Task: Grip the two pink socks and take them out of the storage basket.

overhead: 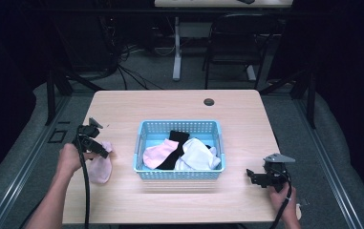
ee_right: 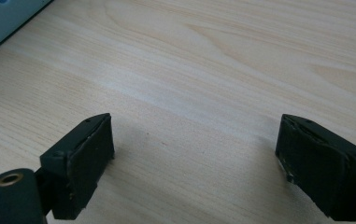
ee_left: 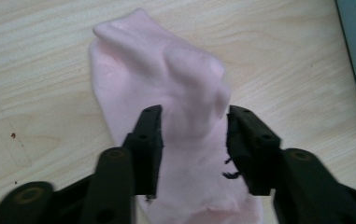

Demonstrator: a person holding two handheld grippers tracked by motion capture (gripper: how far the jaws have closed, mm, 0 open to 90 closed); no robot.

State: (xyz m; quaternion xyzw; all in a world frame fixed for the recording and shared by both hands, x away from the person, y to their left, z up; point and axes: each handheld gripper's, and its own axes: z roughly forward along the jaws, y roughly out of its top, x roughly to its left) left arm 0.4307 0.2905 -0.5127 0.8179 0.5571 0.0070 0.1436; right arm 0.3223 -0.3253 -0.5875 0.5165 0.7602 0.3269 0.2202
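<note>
No legible writing on sock, basket.

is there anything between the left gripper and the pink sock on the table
Nothing visible. The left gripper is already over the pink sock, its jaws set on either side of a raised fold, with no other thing in the gap. The blue basket sits off to the side, apart from the sock.

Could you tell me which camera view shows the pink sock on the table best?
The left gripper view: the pink sock lies close up between that gripper's jaws. The high view shows it small, beside the left gripper. The right gripper view looks at the table.
</note>
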